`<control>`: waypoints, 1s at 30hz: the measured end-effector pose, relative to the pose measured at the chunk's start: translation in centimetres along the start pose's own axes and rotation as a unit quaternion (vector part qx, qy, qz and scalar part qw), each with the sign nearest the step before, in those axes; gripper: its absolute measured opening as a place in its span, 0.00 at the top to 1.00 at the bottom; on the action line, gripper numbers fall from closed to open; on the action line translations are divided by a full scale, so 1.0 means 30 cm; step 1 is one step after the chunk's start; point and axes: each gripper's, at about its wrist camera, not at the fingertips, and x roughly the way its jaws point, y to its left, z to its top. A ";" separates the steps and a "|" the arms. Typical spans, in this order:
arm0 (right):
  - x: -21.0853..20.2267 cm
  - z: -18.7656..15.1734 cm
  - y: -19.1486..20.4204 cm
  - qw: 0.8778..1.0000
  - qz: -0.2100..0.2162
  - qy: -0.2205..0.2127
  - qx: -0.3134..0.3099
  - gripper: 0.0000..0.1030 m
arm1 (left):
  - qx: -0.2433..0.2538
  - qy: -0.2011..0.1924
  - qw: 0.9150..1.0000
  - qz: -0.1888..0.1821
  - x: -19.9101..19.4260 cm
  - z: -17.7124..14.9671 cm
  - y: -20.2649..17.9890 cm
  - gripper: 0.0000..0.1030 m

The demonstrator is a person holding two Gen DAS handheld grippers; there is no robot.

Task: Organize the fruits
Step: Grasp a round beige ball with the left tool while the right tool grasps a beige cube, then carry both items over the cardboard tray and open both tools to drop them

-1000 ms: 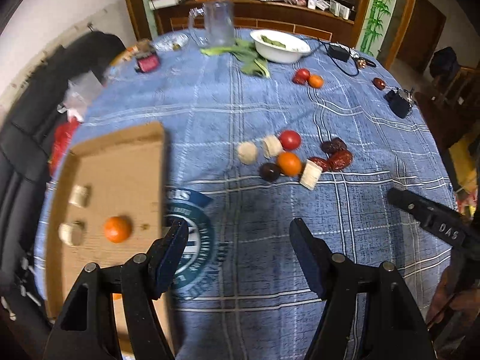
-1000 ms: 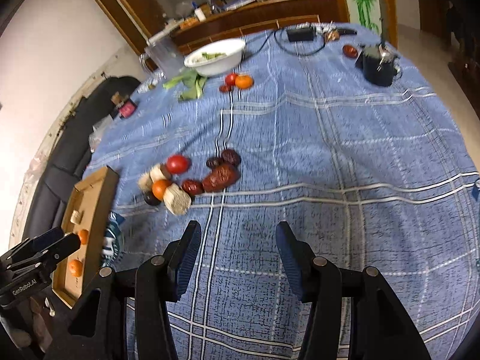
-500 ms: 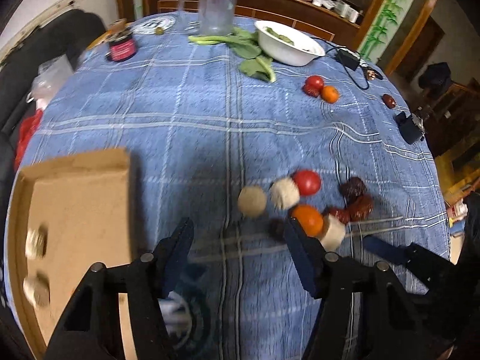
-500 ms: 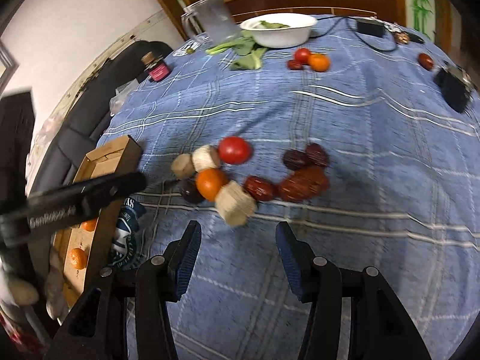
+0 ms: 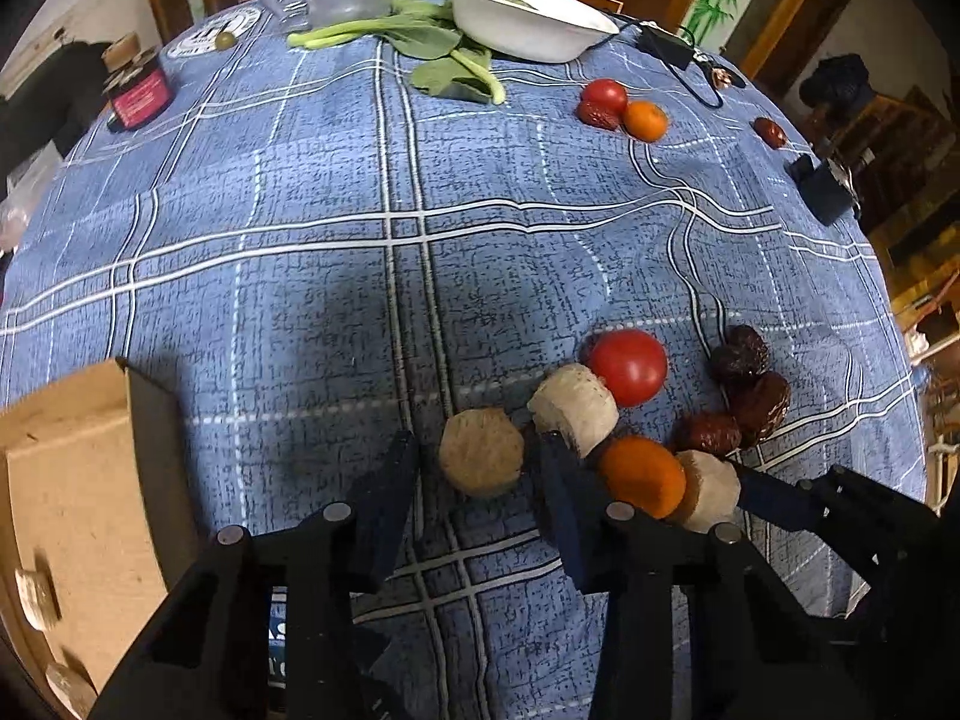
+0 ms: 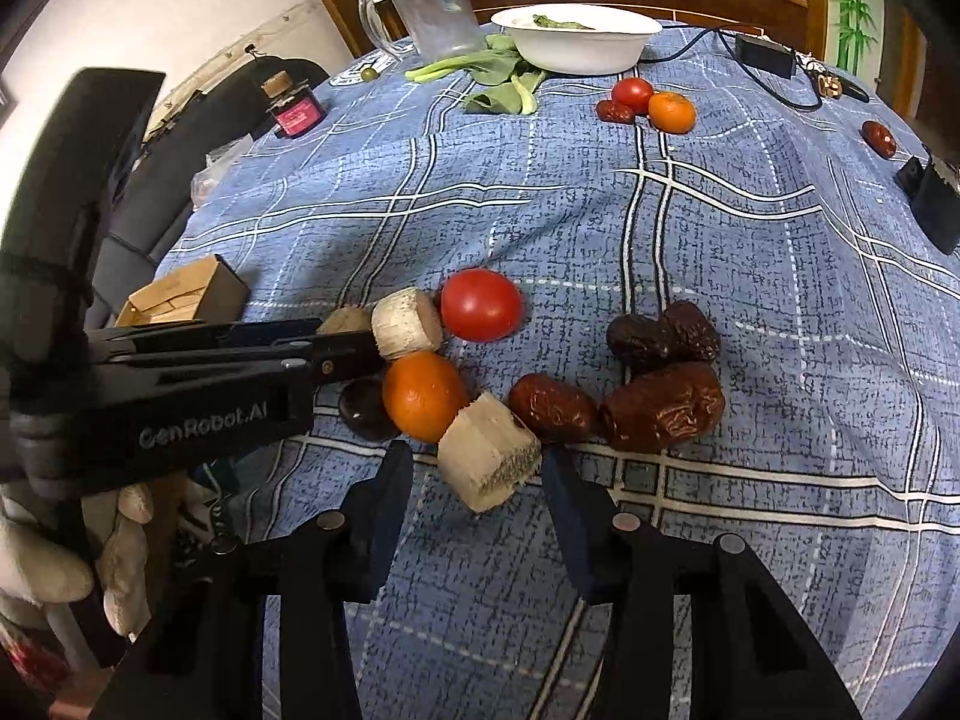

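Note:
A cluster of fruit lies on the blue checked cloth: a red tomato (image 5: 627, 366) (image 6: 480, 303), an orange (image 5: 642, 474) (image 6: 423, 393), several brown dates (image 5: 750, 390) (image 6: 660, 402), a dark round fruit (image 6: 363, 408) and pale cut chunks. My left gripper (image 5: 474, 468) straddles a tan round chunk (image 5: 480, 459). Its jaws are closing, with slim gaps still on both sides. My right gripper (image 6: 477, 468) straddles a pale cylinder chunk (image 6: 486, 459) (image 5: 708, 489). Its jaws are also closing, and the pads are not clearly pressing. Each gripper shows in the other's view.
An open cardboard box (image 5: 72, 480) (image 6: 180, 294) holding pale chunks sits at the left. At the far side stand a white bowl (image 5: 528, 18), a glass jug (image 6: 432, 6), greens (image 5: 444, 54), a jar (image 5: 138, 90) and another tomato and orange (image 5: 624, 108). A black device (image 5: 822, 186) lies right.
Both grippers came down onto the fruit cluster, the left one moving right, away from the box. Both pairs of jaws have narrowed around a chunk.

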 end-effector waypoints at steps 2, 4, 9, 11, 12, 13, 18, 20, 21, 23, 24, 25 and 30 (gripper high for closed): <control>0.002 0.004 0.000 1.000 0.000 -0.002 0.002 0.58 | 0.007 -0.004 1.000 0.012 0.001 -0.003 -0.004 0.74; 0.001 0.004 0.001 1.000 0.002 -0.003 0.004 0.62 | 0.009 -0.006 1.000 0.010 -0.003 -0.008 0.002 0.74; -0.004 0.001 -0.008 1.000 0.013 -0.001 0.018 0.65 | 0.011 -0.012 1.000 0.010 -0.019 -0.014 -0.005 0.74; -0.014 -0.003 -0.010 1.000 0.016 -0.002 0.022 0.65 | 0.012 -0.018 1.000 0.011 -0.040 -0.022 -0.011 0.74; -0.021 -0.006 -0.010 1.000 0.017 -0.003 0.023 0.65 | 0.010 -0.021 1.000 0.009 -0.056 -0.027 -0.012 0.74; -0.032 -0.009 -0.011 1.000 0.019 -0.004 0.025 0.65 | 0.009 -0.026 1.000 0.008 -0.071 -0.032 -0.013 0.74; -0.089 -0.030 -0.010 0.999 0.029 -0.011 0.034 0.65 | -0.008 -0.048 0.999 0.001 -0.164 -0.071 -0.001 0.74; -0.111 -0.038 0.003 0.999 0.034 -0.013 0.032 0.65 | -0.021 -0.058 0.998 -0.002 -0.211 -0.098 0.017 0.74; -0.124 -0.041 0.016 0.999 0.039 -0.015 0.030 0.65 | -0.028 -0.062 0.998 -0.004 -0.231 -0.110 0.028 0.74; -0.139 -0.044 0.044 0.999 0.045 -0.017 0.023 0.65 | -0.045 -0.070 0.996 -0.003 -0.285 -0.149 0.065 0.74; -0.149 -0.044 0.069 0.998 0.050 -0.018 0.015 0.65 | -0.051 -0.073 0.996 -0.001 -0.302 -0.163 0.078 0.74; -0.152 -0.043 0.089 0.998 0.053 -0.019 0.010 0.65 | -0.061 -0.077 0.995 0.001 -0.333 -0.188 0.106 0.74; -0.168 -0.030 0.242 0.996 0.084 -0.022 -0.034 0.64 | -0.102 -0.080 0.991 0.030 -0.413 -0.290 0.243 0.74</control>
